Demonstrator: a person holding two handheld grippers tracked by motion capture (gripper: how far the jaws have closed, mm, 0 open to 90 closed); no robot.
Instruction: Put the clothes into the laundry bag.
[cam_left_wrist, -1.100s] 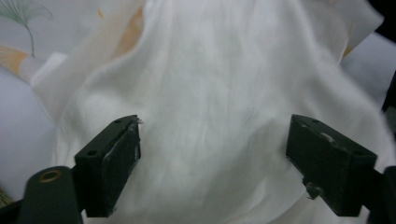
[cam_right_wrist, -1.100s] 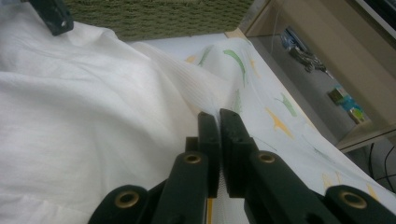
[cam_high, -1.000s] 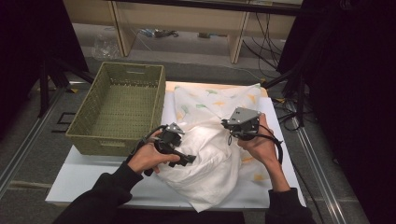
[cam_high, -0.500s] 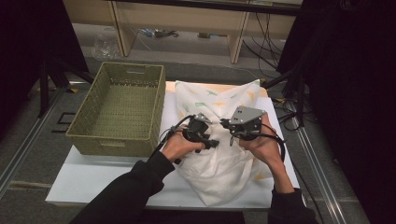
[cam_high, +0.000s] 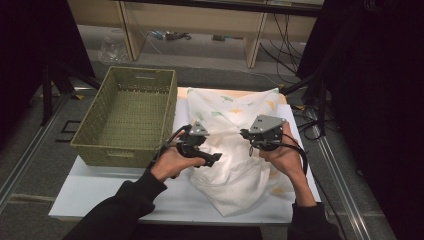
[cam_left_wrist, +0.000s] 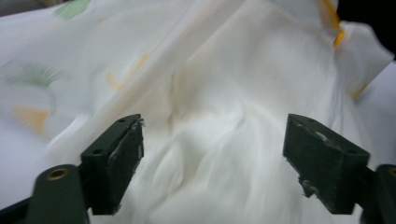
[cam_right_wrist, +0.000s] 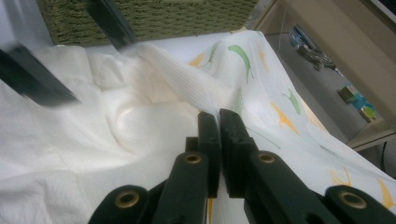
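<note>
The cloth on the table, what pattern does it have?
The cloth is white with green and orange leaf-like marks, best seen in the right gripper view.

The left gripper (cam_high: 216, 158) has drawn back from beside the right one toward the cloth's left edge. The white printed fabric cloth (cam_high: 235, 165) has bunched narrower near the table's front edge.

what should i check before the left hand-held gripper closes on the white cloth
1. Left hand-held gripper open, jaws wide apart: ok.
2. White cloth with green and orange prints lies between and beyond the open jaws: ok.
3. Right hand-held gripper shut on a ridge of the cloth: ok.
4. Whether the left jaws already touch the fabric: cannot tell, that view is blurred.
5. Green woven plastic basket stands open to the left of the cloth, nothing visible inside: ok.
6. Cloth rests on the white table top, none seen hanging over the near edge: ok.
</note>
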